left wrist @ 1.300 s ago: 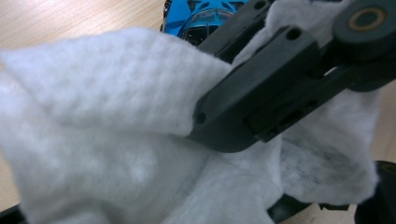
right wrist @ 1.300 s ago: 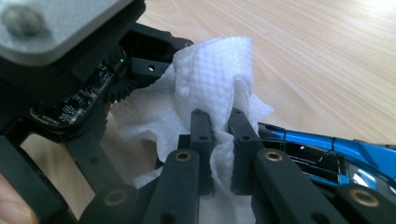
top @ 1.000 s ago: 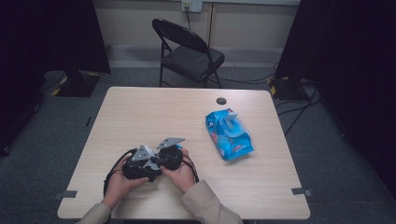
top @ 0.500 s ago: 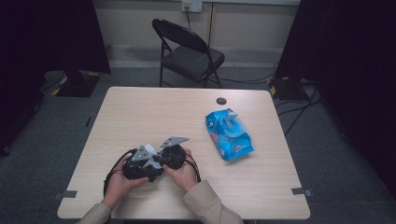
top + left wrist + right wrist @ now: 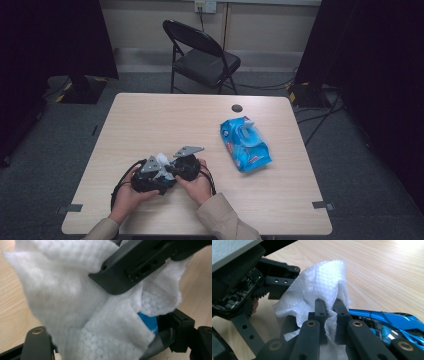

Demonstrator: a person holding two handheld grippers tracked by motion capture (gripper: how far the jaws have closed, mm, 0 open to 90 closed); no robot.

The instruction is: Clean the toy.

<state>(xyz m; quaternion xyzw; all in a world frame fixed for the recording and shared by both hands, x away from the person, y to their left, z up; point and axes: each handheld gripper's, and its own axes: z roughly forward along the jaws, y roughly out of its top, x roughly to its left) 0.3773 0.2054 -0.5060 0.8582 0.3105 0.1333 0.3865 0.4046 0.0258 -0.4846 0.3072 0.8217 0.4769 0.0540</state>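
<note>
My right gripper [image 5: 329, 305] pinches the white wipe [image 5: 322, 287] tight so my left gripper [image 5: 159, 169], jaws wide around it, can grab its free edge.

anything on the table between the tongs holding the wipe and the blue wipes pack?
No. In the high view the table is bare wood between the two tongs, left and right, which meet at the white wipe, and the blue wipes pack.
</note>
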